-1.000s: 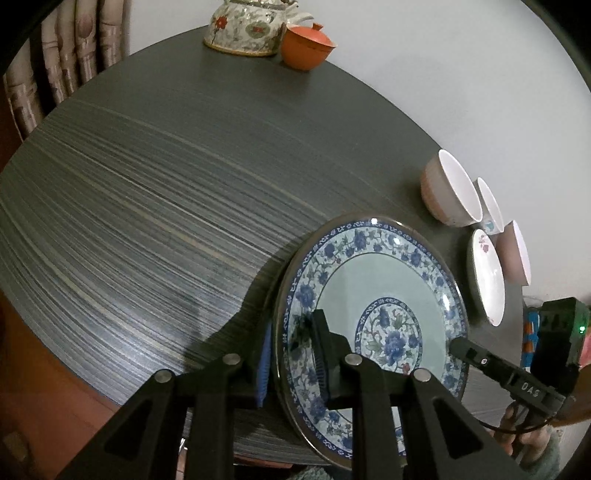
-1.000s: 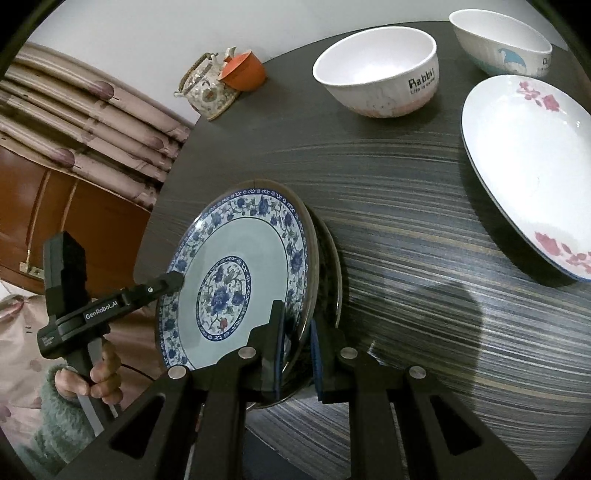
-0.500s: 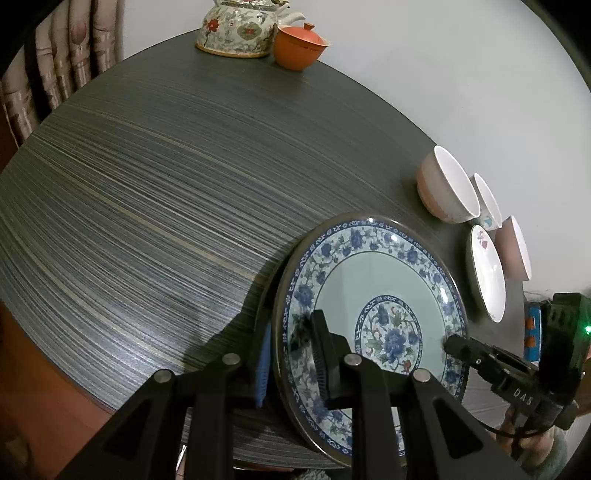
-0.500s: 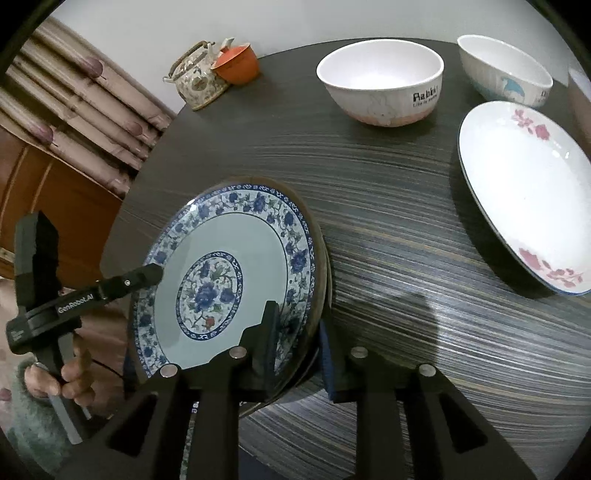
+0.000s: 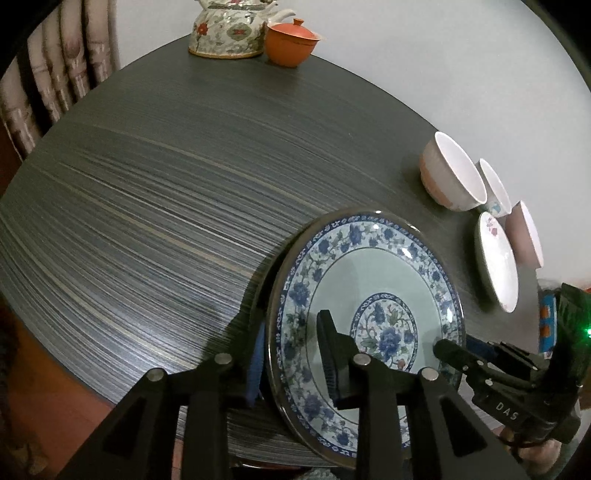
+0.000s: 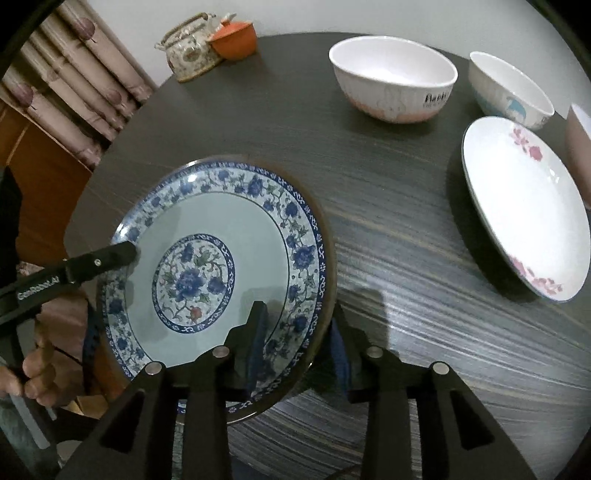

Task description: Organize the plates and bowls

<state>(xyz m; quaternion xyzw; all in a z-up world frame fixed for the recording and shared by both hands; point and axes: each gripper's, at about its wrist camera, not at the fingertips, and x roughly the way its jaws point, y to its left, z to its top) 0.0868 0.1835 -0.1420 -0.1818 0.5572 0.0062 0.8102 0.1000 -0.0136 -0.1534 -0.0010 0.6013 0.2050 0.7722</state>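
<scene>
A blue-and-white flowered plate [image 6: 221, 258] lies near the front edge of the dark round table [image 6: 388, 184]. My right gripper [image 6: 298, 314] straddles its near rim, one finger over the dish and one outside. Its jaws are opening, and a gap shows beside the rim. My left gripper [image 5: 291, 325] straddles the opposite rim [image 5: 273, 332] the same way. Its jaws are opening too, with the rim between the pads. A white plate with pink flowers [image 6: 524, 206] lies to the right. Behind it stand a white bowl with a pink base [image 6: 393, 85] and a blue-printed bowl [image 6: 511, 92].
A brownish-pink bowl [image 6: 580, 147] is cut off at the right edge. A flowered teapot [image 5: 229, 33] and an orange lidded cup [image 5: 291, 44] stand at the table's far rim. Curtains [image 6: 74, 96] hang to the left. A hand [image 6: 33, 373] holds the left gripper's handle.
The flowered plate has gone from steeply tilted to nearly flat on the table. The jaws of both grippers have widened around its rim, the right ones most.
</scene>
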